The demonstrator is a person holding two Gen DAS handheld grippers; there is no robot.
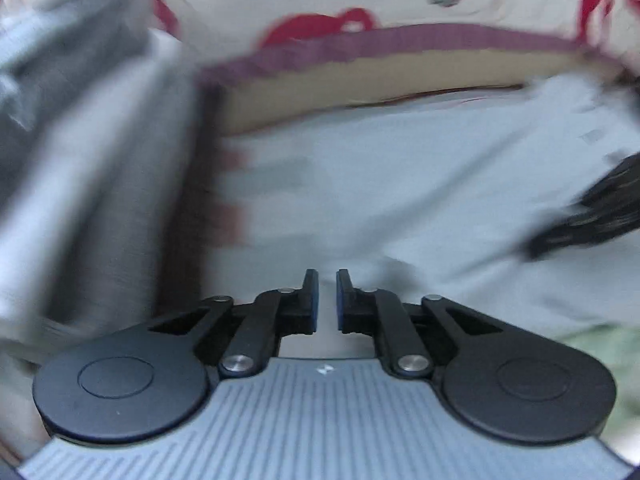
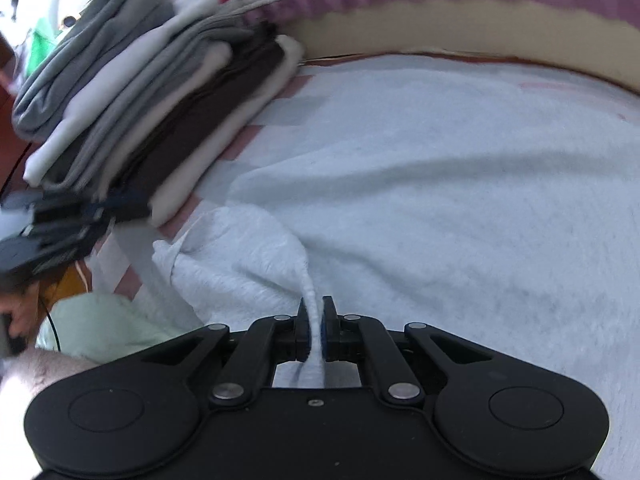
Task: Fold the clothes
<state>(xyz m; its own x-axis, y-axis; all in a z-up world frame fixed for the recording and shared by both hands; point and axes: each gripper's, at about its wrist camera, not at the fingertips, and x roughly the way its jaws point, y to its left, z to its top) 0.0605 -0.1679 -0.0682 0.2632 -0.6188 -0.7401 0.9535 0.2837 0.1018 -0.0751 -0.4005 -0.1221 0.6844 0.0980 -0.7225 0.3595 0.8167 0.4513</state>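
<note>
Clearly the right gripper [image 2: 316, 330] pinches a fold of the pale garment [image 2: 400, 200] spread on the bed, ready to draw it over; the left gripper [image 1: 327, 300] holds nothing, jaws narrowly parted, beside the folded stack [image 2: 132, 92].

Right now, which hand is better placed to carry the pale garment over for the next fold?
Probably the right: its tongs are shut on a pinched ridge of the pale garment. The left tongs stand slightly apart above the cloth, holding nothing.
</note>
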